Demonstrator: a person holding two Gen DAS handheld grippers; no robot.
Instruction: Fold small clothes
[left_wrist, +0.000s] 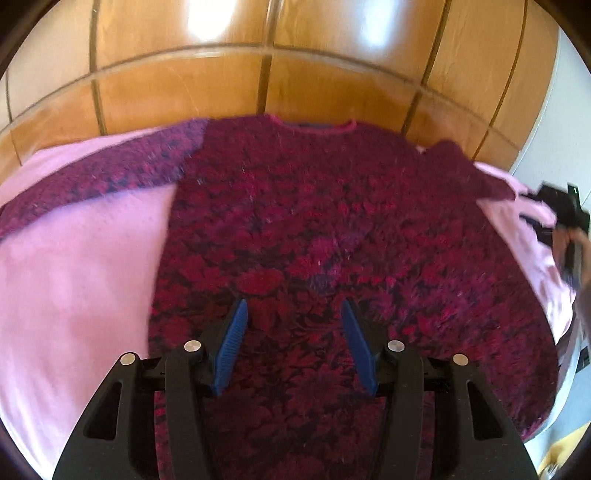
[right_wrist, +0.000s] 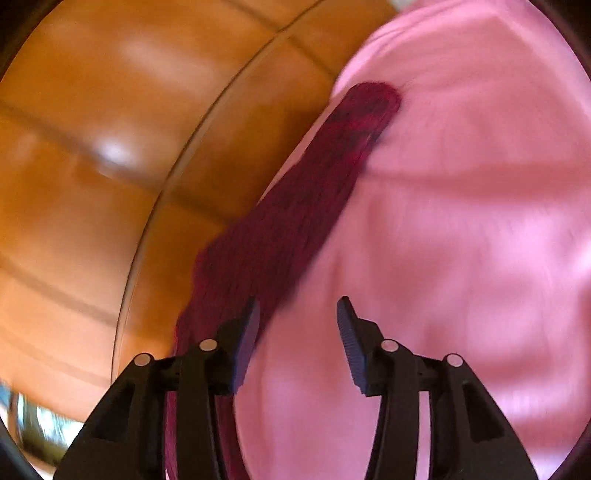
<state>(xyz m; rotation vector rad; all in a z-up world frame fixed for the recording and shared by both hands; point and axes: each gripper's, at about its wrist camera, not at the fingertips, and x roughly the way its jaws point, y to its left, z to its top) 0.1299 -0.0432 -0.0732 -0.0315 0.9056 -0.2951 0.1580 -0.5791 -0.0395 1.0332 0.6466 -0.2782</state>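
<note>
Bed: my pink fleece blanket (left_wrist: 74, 266) lies under everything.
Sweater: the magenta-and-black knitted sweater (left_wrist: 314, 229) lies flat on it, sleeves out, no fold made yet.
Left tongs (left_wrist: 291, 314): apart, empty, above its body.
Right tongs (right_wrist: 297, 314): apart, empty, beside one sleeve (right_wrist: 295, 206).

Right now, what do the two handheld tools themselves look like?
Both match: the left tool and right tool have glossy black plastic linkage arms with cut-out windows, round silver pivot pins, and ribbed blue pads on each finger. No cables, markings or sleeves show.
</note>
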